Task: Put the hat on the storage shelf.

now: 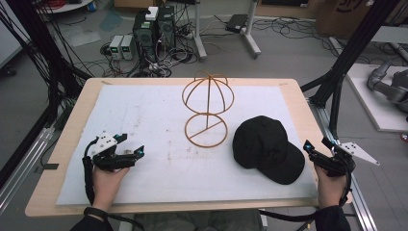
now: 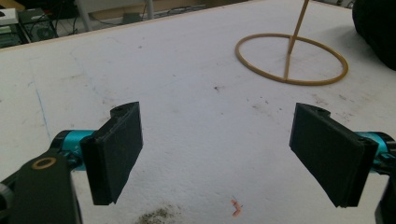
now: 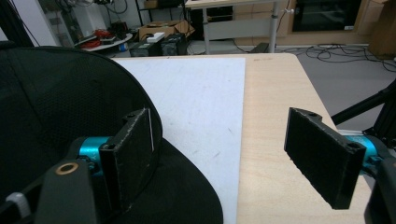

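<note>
My left gripper [image 1: 121, 147] hangs wide open over the white mat [image 1: 144, 110], near the table's left edge, holding nothing. The thin wire hat stand [image 1: 208, 108] sits in the middle, toward the far edge. The soft black cap [image 1: 267, 148] lies near the right edge. My right gripper [image 1: 317, 144] is wide open just beside its brim. I think I should pinch the stiff brim, not the floppy top.

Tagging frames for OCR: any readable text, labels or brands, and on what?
No text can be read anywhere.
Black fabric baseball cap: no logo shows.
Brown cardboard box on the floor at top right: a dark print, cut off and blurred, unreadable.
Gold wire hat stand: unmarked.
</note>
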{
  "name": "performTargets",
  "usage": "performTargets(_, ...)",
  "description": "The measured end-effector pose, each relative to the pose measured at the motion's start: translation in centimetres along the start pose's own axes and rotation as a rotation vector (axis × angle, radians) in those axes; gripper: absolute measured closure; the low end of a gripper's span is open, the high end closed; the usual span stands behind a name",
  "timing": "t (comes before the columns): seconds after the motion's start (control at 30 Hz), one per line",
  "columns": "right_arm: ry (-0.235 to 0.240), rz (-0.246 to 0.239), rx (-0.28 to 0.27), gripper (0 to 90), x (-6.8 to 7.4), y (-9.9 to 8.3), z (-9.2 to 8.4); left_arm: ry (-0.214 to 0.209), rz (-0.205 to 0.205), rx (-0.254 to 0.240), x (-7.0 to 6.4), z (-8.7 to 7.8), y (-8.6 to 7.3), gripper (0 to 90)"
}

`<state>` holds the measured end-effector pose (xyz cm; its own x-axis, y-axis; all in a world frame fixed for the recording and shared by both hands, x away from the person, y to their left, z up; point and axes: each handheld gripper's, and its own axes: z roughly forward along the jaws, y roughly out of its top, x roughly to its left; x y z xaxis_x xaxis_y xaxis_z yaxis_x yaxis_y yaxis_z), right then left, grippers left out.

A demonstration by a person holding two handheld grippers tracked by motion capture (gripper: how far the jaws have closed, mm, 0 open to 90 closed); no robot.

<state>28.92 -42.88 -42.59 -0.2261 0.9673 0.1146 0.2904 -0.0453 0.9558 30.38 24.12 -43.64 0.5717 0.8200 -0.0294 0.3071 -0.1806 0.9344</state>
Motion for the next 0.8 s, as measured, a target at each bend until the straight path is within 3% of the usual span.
performTargets(0.33,-0.007,0.000,-0.016,23.3,-0.20,0.04,0.08,-0.030,-0.009,-0.012,-0.47,-0.11,0.30,17.4)
performTargets(0.5,-0.004,0.005,-0.020,23.7,-0.13,0.14,0.09,-0.050,0.005,-0.011,-0.81,0.04,0.38,17.4)
performTargets(0.8,0.015,0.001,-0.052,23.9,0.63,0.60,-0.59,-0.052,0.008,-0.001,-0.86,0.13,0.31,17.4)
